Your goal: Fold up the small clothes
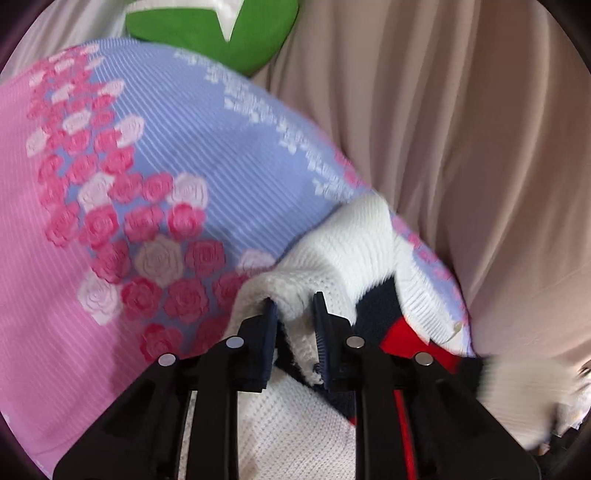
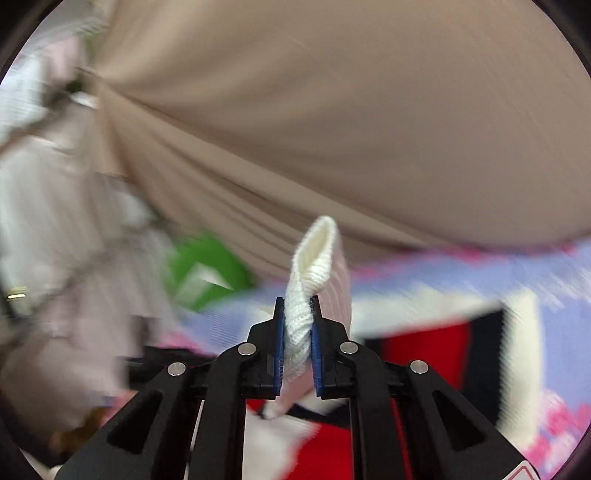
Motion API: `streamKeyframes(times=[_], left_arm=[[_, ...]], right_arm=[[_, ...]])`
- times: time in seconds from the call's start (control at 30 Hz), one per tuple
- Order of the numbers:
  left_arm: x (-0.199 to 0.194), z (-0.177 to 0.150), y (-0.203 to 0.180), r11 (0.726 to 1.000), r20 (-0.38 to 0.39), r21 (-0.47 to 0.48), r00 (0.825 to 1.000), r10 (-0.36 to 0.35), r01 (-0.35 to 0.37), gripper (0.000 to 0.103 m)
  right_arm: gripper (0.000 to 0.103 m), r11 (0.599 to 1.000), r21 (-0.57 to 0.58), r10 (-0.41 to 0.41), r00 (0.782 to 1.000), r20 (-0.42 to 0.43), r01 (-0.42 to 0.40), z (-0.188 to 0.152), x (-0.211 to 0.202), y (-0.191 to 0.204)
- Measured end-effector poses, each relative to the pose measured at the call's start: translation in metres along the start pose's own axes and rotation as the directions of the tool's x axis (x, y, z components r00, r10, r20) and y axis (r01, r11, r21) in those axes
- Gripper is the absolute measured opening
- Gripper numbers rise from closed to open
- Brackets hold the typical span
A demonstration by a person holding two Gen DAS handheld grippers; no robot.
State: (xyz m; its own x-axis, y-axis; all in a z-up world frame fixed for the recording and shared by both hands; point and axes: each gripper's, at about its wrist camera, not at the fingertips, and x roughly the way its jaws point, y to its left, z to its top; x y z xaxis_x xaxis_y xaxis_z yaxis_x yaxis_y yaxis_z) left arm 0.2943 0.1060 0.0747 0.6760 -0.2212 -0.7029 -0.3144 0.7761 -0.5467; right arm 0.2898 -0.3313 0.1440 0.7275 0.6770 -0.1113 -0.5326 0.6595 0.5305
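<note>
Lying on the flowery blanket point(image 1: 155, 155), near the green pillow point(image 1: 207, 33): the small sweater point(image 1: 332, 254), white with red and dark parts. Left tongs point(image 1: 295, 314) pinching a white knit fold, pads pressing in. Right tongs point(image 2: 298, 325) squeezing a white cuff point(image 2: 317, 251), sticking up between the pads. Maybe slipping out if pulled too fast. Maybe bunching up crooked if lifting unevenly.

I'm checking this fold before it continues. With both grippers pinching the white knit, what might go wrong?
The right gripper holds only a thin twisted strip of the white knit garment, so it may slip out. The left gripper bites a bunched edge, which could fold crookedly on the floral blanket.
</note>
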Motion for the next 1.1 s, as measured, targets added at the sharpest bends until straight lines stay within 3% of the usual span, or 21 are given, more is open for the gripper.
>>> streamKeyframes(times=[0.03, 0.07, 0.1, 0.13, 0.17, 0.23, 0.3, 0.4, 0.47, 0.53, 0.67, 0.7, 0.73, 0.77, 0.8, 0.87, 0.9, 0.93, 1.0, 1.03, 1.1], left_arm=[[0.003, -0.001, 0.002, 1.000, 0.004, 0.005, 1.000, 0.023, -0.023, 0.018], [0.008, -0.002, 0.006, 0.999, -0.005, 0.004, 0.999, 0.041, -0.041, 0.019], [0.017, -0.004, 0.009, 0.999, -0.029, -0.002, 0.998, 0.053, -0.053, 0.019], [0.028, -0.006, 0.013, 0.998, -0.061, -0.011, 0.996, 0.062, -0.062, 0.019], [0.040, -0.009, 0.018, 0.998, -0.097, -0.022, 0.993, 0.062, -0.065, 0.018], [0.041, -0.014, 0.019, 0.999, -0.068, -0.010, 0.996, 0.050, -0.051, 0.019], [0.036, -0.018, 0.015, 0.998, -0.071, 0.010, 0.996, 0.060, -0.059, 0.019], [0.017, -0.028, 0.012, 0.999, -0.055, 0.015, 0.998, 0.039, -0.038, 0.020], [0.006, -0.037, 0.006, 0.999, -0.032, 0.043, 0.999, 0.015, -0.014, 0.033], [0.004, -0.046, 0.005, 0.999, -0.031, 0.041, 1.000, -0.002, 0.003, 0.051], [0.019, -0.056, -0.002, 0.998, -0.102, 0.053, 0.994, -0.038, 0.043, 0.053], [0.028, -0.057, -0.006, 0.997, -0.117, 0.068, 0.993, -0.018, 0.026, 0.052], [0.033, -0.056, -0.009, 0.997, -0.103, 0.075, 0.995, 0.013, -0.005, 0.043], [0.032, -0.052, -0.011, 0.996, -0.071, 0.081, 0.996, 0.048, -0.042, 0.023], [0.030, -0.048, -0.012, 0.994, -0.046, 0.088, 0.996, 0.076, -0.071, 0.015], [0.025, -0.041, -0.006, 0.995, -0.021, 0.070, 0.997, 0.076, -0.075, 0.012], [0.025, -0.038, -0.002, 0.993, -0.010, 0.070, 0.996, 0.093, -0.092, 0.012], [0.027, -0.038, 0.003, 0.992, -0.007, 0.073, 0.994, 0.105, -0.104, 0.012], [0.034, -0.040, 0.008, 0.993, -0.016, 0.081, 0.996, 0.092, -0.091, 0.011], [0.031, -0.043, 0.010, 0.991, 0.005, 0.097, 0.996, 0.087, -0.087, 0.011], [0.028, -0.048, 0.007, 0.984, 0.041, 0.144, 0.994, 0.103, -0.108, 0.011]], right_arm=[[0.010, 0.997, 0.036, -0.069, 0.997, -0.032, 0.070, -0.004, 0.007, -0.017], [0.010, 0.964, 0.066, -0.248, 0.959, -0.141, 0.259, -0.014, 0.026, -0.050], [0.010, 0.900, 0.058, -0.406, 0.880, -0.248, 0.432, -0.028, 0.042, -0.080], [0.010, 0.821, 0.032, -0.527, 0.777, -0.344, 0.571, -0.044, 0.053, -0.105], [0.011, 0.775, 0.034, -0.567, 0.718, -0.404, 0.631, -0.060, 0.058, -0.123], [0.011, 0.817, 0.090, -0.506, 0.783, -0.360, 0.569, -0.065, 0.047, -0.118], [0.012, 0.823, 0.074, -0.511, 0.790, -0.339, 0.564, -0.061, 0.044, -0.108], [0.020, 0.803, 0.036, -0.550, 0.765, -0.336, 0.594, -0.062, 0.043, -0.104], [0.026, 0.804, 0.052, -0.542, 0.767, -0.345, 0.592, -0.068, 0.039, -0.107], [0.029, 0.820, 0.114, -0.498, 0.797, -0.342, 0.561, -0.071, 0.036, -0.109], [0.046, 0.855, 0.217, -0.388, 0.859, -0.334, 0.471, -0.074, 0.030, -0.120], [0.046, 0.860, 0.222, -0.370, 0.861, -0.348, 0.459, -0.075, 0.036, -0.120], [0.032, 0.857, 0.198, -0.386, 0.848, -0.363, 0.475, -0.073, 0.042, -0.118], [0.006, 0.855, 0.159, -0.415, 0.836, -0.360, 0.493, -0.071, 0.043, -0.111], [0.008, 0.861, 0.120, -0.436, 0.838, -0.328, 0.495, -0.066, 0.041, -0.100], [0.007, 0.886, 0.102, -0.418, 0.875, -0.245, 0.452, -0.058, 0.029, -0.086], [0.007, 0.880, 0.092, -0.437, 0.870, -0.230, 0.466, -0.058, 0.026, -0.085], [0.007, 0.862, 0.078, -0.470, 0.848, -0.244, 0.501, -0.061, 0.027, -0.090], [0.007, 0.788, 0.009, -0.566, 0.730, -0.384, 0.616, -0.083, 0.044, -0.119], [0.004, 0.806, 0.020, -0.547, 0.758, -0.355, 0.591, -0.087, 0.041, -0.121], [0.006, 0.792, 0.028, -0.563, 0.746, -0.355, 0.610, -0.079, 0.031, -0.112]])
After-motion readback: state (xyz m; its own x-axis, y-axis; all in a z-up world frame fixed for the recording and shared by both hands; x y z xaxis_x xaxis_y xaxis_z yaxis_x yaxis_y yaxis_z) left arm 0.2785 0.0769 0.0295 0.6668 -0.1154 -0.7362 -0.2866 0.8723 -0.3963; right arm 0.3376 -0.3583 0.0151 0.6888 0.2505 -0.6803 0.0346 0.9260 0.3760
